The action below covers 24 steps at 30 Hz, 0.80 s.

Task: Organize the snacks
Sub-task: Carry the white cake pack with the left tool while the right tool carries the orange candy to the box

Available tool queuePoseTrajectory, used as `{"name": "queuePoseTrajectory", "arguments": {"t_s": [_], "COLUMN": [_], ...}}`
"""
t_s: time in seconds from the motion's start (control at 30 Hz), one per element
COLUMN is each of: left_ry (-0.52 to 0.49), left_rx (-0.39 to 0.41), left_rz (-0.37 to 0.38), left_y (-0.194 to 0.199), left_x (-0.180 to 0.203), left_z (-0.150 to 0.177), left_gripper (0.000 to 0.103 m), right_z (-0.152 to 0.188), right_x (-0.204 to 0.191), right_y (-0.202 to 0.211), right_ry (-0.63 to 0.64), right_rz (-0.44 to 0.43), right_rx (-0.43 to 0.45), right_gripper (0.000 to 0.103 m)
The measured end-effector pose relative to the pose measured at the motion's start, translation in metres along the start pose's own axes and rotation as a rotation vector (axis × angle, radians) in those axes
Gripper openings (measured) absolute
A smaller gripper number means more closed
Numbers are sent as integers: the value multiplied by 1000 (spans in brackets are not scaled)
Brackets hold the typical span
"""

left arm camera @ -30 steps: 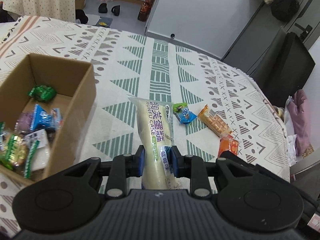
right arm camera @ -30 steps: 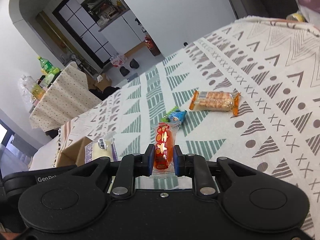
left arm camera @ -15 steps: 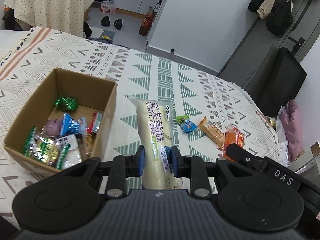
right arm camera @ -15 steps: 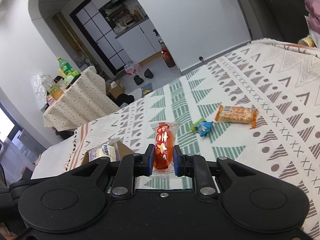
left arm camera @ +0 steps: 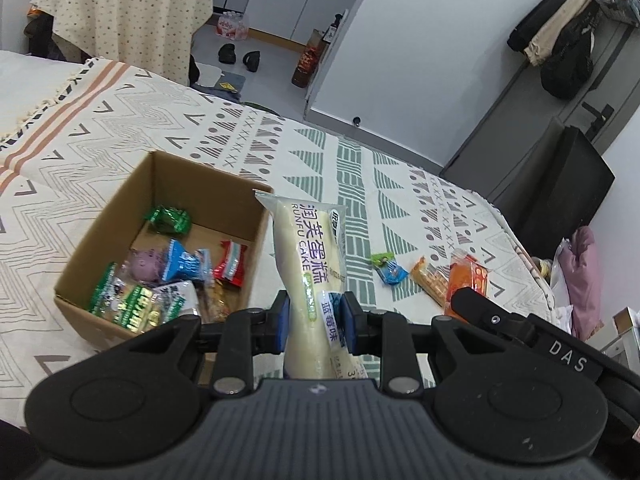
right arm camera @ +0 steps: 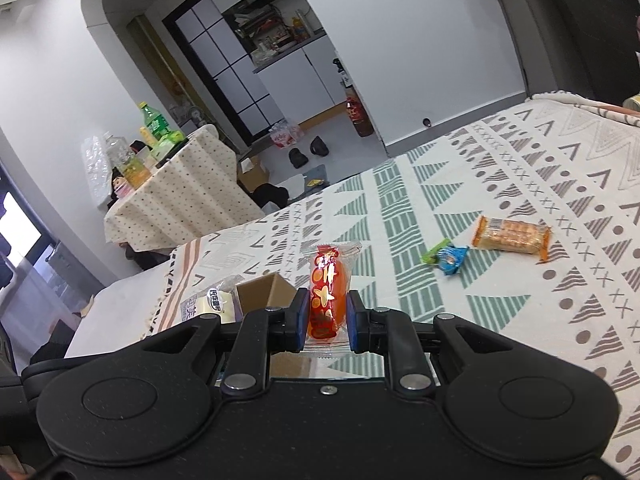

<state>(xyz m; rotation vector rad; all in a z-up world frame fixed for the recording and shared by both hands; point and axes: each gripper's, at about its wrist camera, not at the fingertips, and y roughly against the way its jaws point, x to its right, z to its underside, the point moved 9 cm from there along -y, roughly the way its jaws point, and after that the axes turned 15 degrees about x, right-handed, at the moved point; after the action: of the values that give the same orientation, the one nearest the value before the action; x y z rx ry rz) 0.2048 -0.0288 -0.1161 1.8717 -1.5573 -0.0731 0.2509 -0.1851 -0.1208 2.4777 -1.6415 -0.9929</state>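
The left gripper [left arm camera: 313, 322] hangs beside the cardboard box [left arm camera: 256, 236], clamping a cake packet [left arm camera: 310, 256] pointing away. The right gripper [right arm camera: 327, 320] pinches an orange snack [right arm camera: 326, 292] upright

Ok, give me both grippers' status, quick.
Left gripper: shut on the cake packet.
Right gripper: shut on the red-orange snack packet.

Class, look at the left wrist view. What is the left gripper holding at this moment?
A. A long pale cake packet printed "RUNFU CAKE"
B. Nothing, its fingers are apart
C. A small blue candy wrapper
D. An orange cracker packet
A: the left gripper is shut on the long pale cake packet, which stands up between its blue pads beside the cardboard box.
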Motion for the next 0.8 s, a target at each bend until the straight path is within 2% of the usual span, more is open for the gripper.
{"name": "queuePoseTrajectory", "arguments": {"t_s": [0.53, 0.8], "left_ry": [56, 80], "left_rx": [57, 42], "left_rz": [-64, -89], "left_y": [3, -9], "left_x": [-57, -88], "left_z": [-44, -53], "left_gripper": [26, 26], "right_z": [11, 20], "right_x": [-57, -80], "right_y": [-33, -57], "right_ry": [36, 55], "right_rz": [-81, -105], "right_rx": [-42, -73], "right_gripper": [19, 19]}}
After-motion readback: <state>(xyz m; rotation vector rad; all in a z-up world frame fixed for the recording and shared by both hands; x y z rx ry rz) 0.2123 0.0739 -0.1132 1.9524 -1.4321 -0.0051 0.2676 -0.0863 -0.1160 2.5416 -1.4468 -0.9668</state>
